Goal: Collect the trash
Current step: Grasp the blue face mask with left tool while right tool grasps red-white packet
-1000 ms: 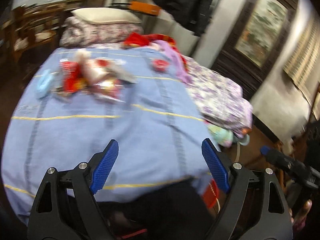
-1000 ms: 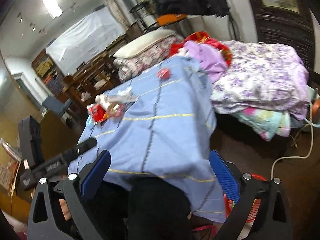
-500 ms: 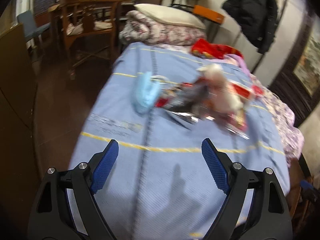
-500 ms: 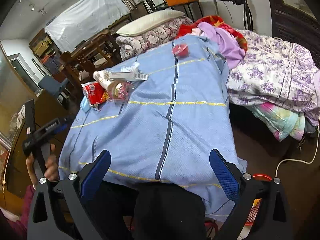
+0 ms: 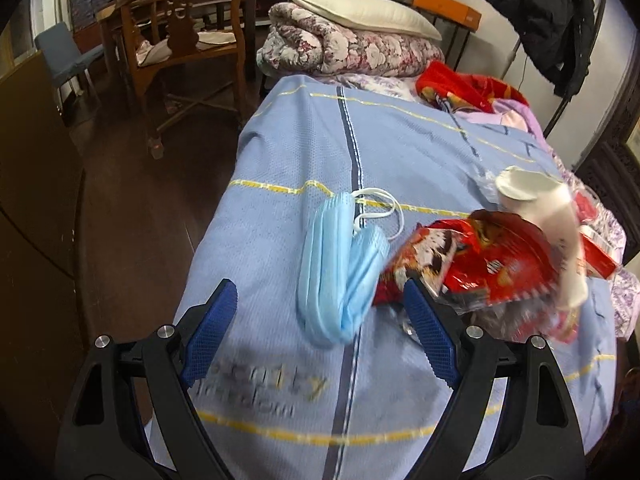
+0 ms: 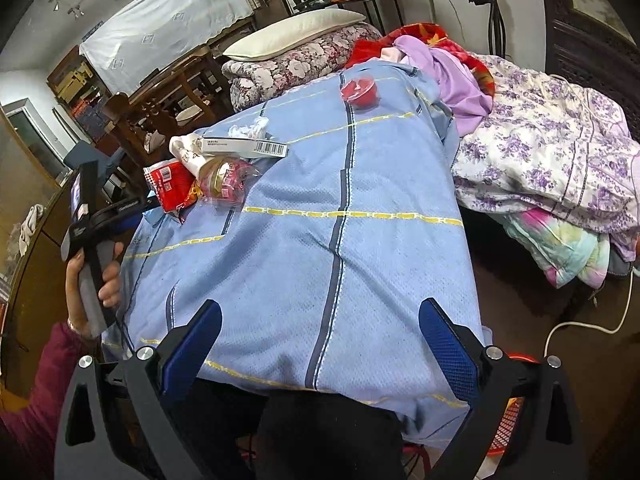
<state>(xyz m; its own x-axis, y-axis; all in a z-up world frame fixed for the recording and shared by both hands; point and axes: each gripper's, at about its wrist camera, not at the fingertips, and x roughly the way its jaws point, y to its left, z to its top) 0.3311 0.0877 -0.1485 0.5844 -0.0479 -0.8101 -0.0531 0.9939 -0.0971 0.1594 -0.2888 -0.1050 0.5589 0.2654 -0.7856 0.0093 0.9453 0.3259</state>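
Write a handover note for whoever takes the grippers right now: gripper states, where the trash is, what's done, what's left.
Left gripper: open, empty, poised over the blue face masks.
Right gripper: open, empty, above bare blue bedspread.
Trash: masks, red snack bag, white bottle and flat box piled at the bed's edge; red cup sits apart, farther up.
Done: nothing collected.
Left: everything; masks look nearest.

A matt woven blue cloth (image 5: pixel 400 152) covers the table. At its three o'clock lies a glossy, crinkled red foil wrapper (image 5: pixel 492 256); beside it, pleated matt fabric masks (image 5: pixel 336 272).
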